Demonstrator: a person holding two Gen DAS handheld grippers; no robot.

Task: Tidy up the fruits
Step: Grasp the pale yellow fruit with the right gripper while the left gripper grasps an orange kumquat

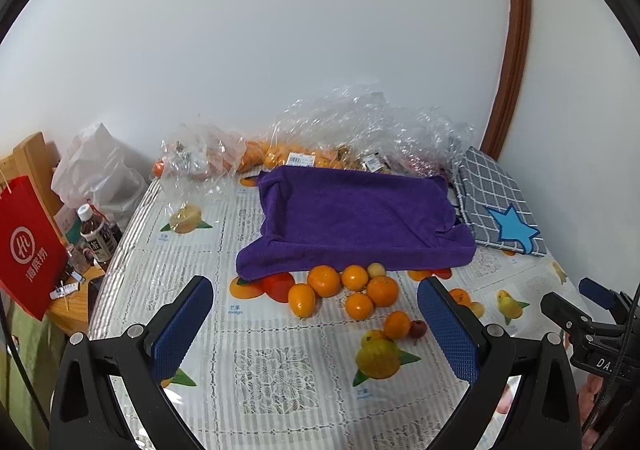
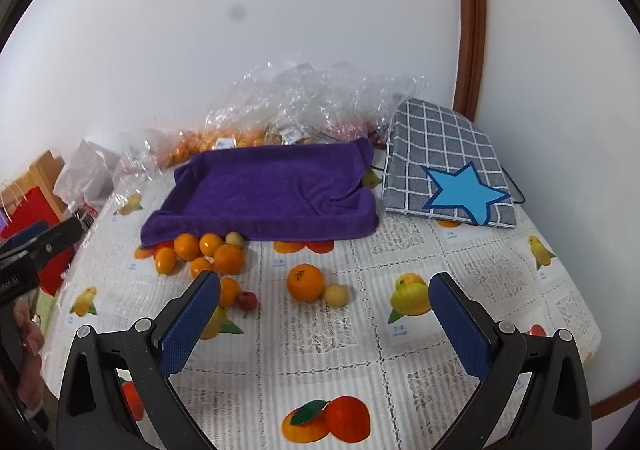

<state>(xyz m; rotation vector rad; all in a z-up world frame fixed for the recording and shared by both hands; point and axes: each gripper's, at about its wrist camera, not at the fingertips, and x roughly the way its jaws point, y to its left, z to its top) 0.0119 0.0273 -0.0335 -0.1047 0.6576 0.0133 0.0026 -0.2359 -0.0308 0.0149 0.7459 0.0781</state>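
Note:
Several oranges lie in a loose pile on the tablecloth in front of a tray draped with a purple towel. A small pale fruit and a small red fruit lie with them. My left gripper hovers open just short of the pile, holding nothing. In the right wrist view, a lone orange and a pale yellow fruit sit straight ahead of my open, empty right gripper. The pile, the red fruit and the purple tray lie to the left and beyond.
Clear plastic bags of fruit are heaped against the back wall. A grey checked cloth with a blue star lies at the back right. A red paper bag and bottles stand off the table's left edge.

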